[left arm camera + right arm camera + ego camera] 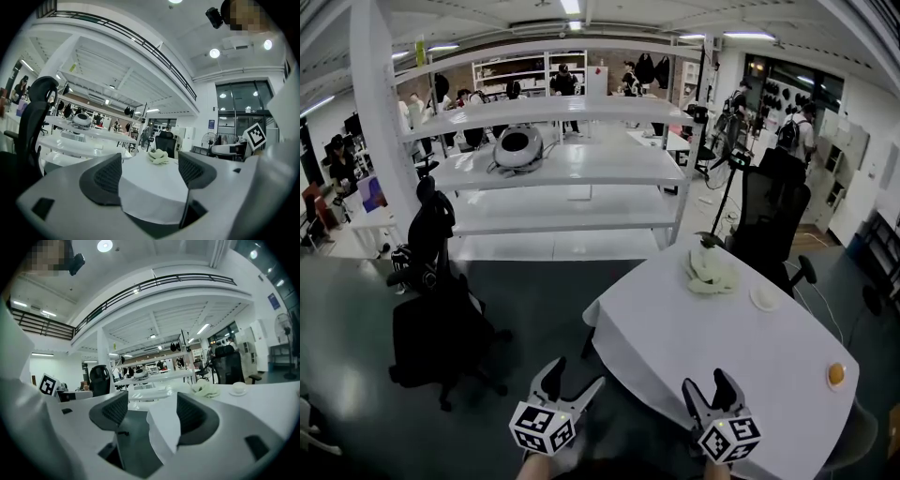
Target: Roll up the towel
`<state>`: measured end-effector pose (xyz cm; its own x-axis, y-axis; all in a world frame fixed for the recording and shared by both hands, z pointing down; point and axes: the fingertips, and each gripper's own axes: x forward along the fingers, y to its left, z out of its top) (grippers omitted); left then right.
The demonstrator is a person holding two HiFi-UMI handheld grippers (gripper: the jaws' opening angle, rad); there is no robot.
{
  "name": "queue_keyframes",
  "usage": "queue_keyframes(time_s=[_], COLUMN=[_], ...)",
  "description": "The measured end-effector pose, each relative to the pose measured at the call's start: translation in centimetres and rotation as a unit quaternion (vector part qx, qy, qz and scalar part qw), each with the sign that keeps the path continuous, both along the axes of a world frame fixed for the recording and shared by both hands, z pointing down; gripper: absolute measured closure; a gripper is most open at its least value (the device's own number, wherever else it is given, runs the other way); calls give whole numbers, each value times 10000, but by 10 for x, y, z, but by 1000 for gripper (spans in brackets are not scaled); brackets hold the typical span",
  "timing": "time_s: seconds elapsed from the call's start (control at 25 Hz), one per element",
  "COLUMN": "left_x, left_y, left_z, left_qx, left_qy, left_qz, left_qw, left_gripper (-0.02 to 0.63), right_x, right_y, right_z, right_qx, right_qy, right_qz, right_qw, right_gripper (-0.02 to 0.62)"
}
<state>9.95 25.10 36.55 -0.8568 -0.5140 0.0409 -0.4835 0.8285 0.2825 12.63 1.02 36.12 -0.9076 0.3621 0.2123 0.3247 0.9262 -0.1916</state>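
A crumpled pale green towel (712, 273) lies at the far side of the round white table (703, 347); it also shows small and distant in the left gripper view as the towel (158, 156) and in the right gripper view as the towel (204, 388). My left gripper (573, 382) hangs open off the table's near left edge, over the dark floor. My right gripper (707, 387) stands open above the table's near edge. Both are far from the towel and hold nothing. The left gripper (147, 171) and right gripper (151, 412) each show empty jaws.
A small white dish (764, 298) sits right of the towel, and an orange ball (836, 374) near the table's right edge. Black office chairs stand at the left (431, 323) and behind the table (772, 220). White shelving (562, 178) fills the back, with people beyond.
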Motion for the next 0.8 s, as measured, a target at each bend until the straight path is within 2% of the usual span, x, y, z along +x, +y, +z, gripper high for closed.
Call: queue_keyframes(time_s=[0.44,0.6,0.8], left_x=[18,0,-47], left_y=[27,27,11], left_z=[30,34,31], left_qx=[-96,-121,-107], left_qy=[371,405,319], left_qz=[-254,-297,-194], left_qw=[9989,9987,9992], left_gripper=[218,218,218], right_x=[1,-16,-62], right_y=[14,12,-5], right_z=[30,37,31], right_qx=[-83,-110,-61], right_qy=[327,343,253], right_qz=[-96,-150,-22], right_qw=[9994,9992,9997], right_gripper=[270,270,270])
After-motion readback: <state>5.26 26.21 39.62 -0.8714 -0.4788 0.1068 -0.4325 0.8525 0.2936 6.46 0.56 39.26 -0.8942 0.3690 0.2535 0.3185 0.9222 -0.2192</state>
